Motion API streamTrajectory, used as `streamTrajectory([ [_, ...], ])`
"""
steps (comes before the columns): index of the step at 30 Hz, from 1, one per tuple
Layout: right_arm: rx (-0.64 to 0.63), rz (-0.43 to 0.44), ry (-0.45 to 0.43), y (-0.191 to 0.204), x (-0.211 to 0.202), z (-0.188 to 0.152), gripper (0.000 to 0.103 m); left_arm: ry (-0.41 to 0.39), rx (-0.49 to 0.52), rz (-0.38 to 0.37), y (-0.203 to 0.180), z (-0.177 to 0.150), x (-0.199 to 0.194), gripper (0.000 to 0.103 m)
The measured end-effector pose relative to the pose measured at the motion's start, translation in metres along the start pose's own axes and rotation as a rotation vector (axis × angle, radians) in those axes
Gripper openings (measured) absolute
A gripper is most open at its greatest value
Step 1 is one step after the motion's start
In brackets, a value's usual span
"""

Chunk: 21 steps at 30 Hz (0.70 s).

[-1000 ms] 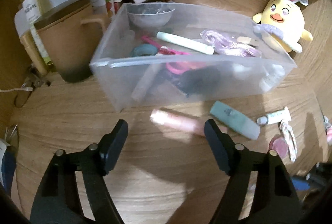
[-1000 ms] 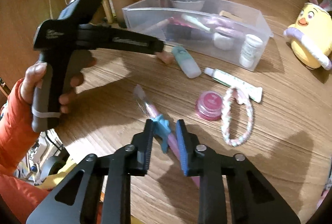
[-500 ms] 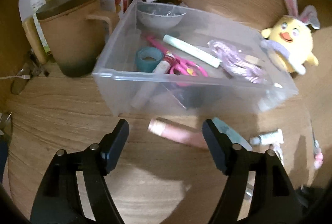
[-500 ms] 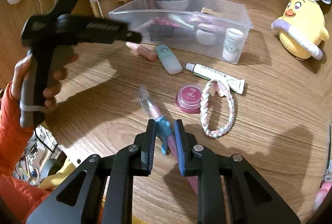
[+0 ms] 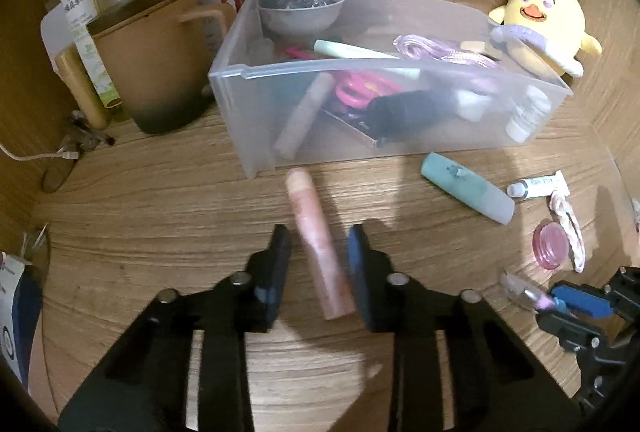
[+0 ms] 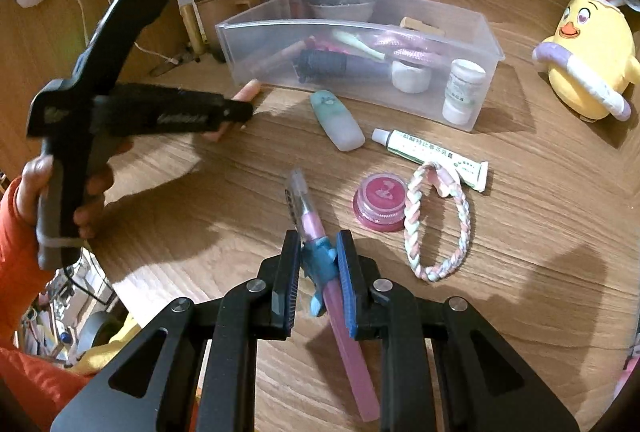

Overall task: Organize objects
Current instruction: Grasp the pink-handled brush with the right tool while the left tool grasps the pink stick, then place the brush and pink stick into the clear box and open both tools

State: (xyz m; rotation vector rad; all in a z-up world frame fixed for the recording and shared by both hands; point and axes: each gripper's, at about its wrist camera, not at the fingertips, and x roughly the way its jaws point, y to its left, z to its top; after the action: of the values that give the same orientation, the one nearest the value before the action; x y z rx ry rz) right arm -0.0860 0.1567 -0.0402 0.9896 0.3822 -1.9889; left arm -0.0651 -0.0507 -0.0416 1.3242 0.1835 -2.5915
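- mug [image 5: 160,56]: tan, dark at the base, on the wooden table [image 5: 160,200], just left of the bin.
- clear bin [image 5: 360,112]: holds scissors, a bowl, cord and small jars; stands beyond both tools.
- left gripper [image 5: 318,256]: fingers parted, one on each side of the pink tube [image 5: 316,244]; gaps show on both sides, so no grip yet, as far as i can tell.
- pink tube: lies flat on the table just in front of the bin, long axis running roughly along the fingers and away toward the bin; its near half sits between the pads. the left tool is the nearer one. judged next: squeeze across the tube's width, then lift over the bin's front wall.
- teal case [image 5: 466,192]: flat on the table, right of the tube.
- right gripper [image 6: 318,260]: fingers closed on the pink pen [image 6: 320,260] at its blue clip; pen points forward, low over the table.
- pink jar [image 6: 380,202], braided loop [image 6: 440,224], ointment tube [image 6: 432,154]: loose, right of the pen.
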Motion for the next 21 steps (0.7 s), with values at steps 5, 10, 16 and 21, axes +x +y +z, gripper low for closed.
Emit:
streamTrajectory([
  [5, 0.015, 0.028, -0.007, 0.003, 0.004, 0.008, 0.016, -0.006, -0.048, -0.06, 0.005, -0.003, -0.002, 0.014],
  [10, 0.035, 0.016, -0.06, 0.004, -0.006, 0.022, 0.016, -0.021, -0.024, -0.078, -0.002, -0.016, -0.016, 0.014],
  [16, 0.08, 0.027, -0.16, -0.003, -0.027, 0.057, 0.016, -0.097, -0.035, -0.129, -0.005, -0.012, -0.046, 0.014],
  [21, 0.087, 0.001, -0.22, -0.009, -0.041, 0.084, 0.016, -0.175, -0.033, -0.165, -0.006, 0.002, -0.07, 0.014],
])
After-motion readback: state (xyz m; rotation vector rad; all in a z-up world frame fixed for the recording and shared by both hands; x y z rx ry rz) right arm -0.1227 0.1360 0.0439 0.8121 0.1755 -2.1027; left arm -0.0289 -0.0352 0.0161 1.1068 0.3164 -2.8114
